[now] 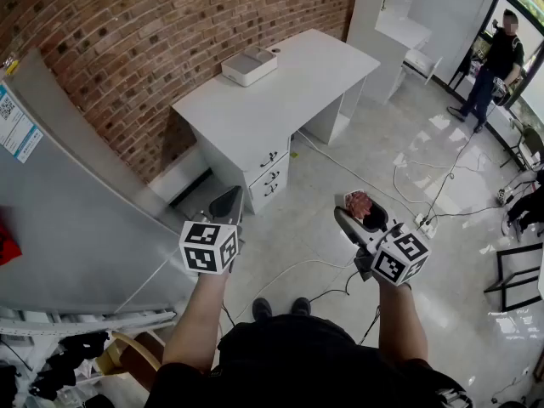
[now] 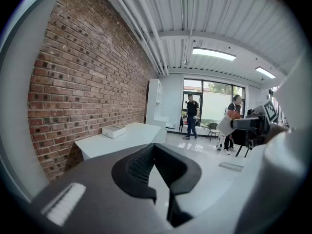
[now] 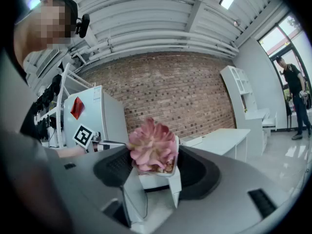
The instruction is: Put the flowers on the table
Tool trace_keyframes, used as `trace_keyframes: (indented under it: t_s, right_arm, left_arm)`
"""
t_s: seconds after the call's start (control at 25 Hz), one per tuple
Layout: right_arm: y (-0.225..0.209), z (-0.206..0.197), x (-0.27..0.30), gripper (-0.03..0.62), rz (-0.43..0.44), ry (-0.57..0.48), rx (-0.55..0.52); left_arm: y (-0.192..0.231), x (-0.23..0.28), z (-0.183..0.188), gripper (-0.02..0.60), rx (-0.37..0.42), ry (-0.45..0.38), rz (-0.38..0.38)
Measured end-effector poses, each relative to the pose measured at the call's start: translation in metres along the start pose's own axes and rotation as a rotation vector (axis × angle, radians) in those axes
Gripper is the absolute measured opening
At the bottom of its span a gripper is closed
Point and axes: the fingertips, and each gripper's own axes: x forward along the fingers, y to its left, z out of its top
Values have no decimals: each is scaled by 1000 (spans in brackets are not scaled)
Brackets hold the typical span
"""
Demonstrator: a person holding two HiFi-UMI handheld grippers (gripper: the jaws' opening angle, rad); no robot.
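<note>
A room with a red brick wall (image 1: 127,49) and a glossy pale floor (image 1: 323,236), seen from your head looking steeply down. A white table (image 1: 289,92) with drawers stands against the brick, with a flat white box (image 1: 249,65) near its far end. A tall grey cabinet (image 1: 76,228) fills the left side. A person (image 1: 495,62) stands far off by the glass doors.

Your right tongs (image 1: 364,215) are clenched on a small white pot (image 3: 171,177) of pink flowers (image 3: 152,146). The pot sits upright between the jaws, held in the air over the floor, well apart from the table. Your left tongs (image 1: 226,204) are closed on nothing, tips together, pointing towards the table.

What could go wrong: white cables (image 1: 408,185) and a power strip (image 1: 422,224) lie on the floor ahead and to your right, so a foot could catch on the walk over. The pot appears to be pinched only at its sides. A jolt or a slackened squeeze could let it slide out, and tilting the tongs could spill it. At the table, setting down too near the edge or against the white box could topple it.

Writing: a blue and white label (image 1: 15,124) on the cabinet carries a square code, with print too small to read. The cubes on both tongs show black and white square patterns, no words. No brand shows on the pot.
</note>
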Motion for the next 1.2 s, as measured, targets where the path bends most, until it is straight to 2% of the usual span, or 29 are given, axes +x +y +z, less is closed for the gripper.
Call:
trace_keyframes:
  t_s: [0.36, 0.6, 0.88, 1.2]
  right_arm:
    - [-20, 10, -20, 270, -1, -30, 8]
    - [-42, 11, -39, 270, -33, -31, 22]
    - [-53, 3, -74, 270, -31, -32, 64]
    - [-58, -12, -63, 270, -13, 17, 95]
  left_arm:
    - [-20, 8, 5, 11, 15, 11, 16]
    - [-33, 11, 5, 11, 8, 11, 38]
    - [-55, 6, -7, 11, 3, 20, 50]
    - [-46, 15, -23, 11, -41, 45, 55]
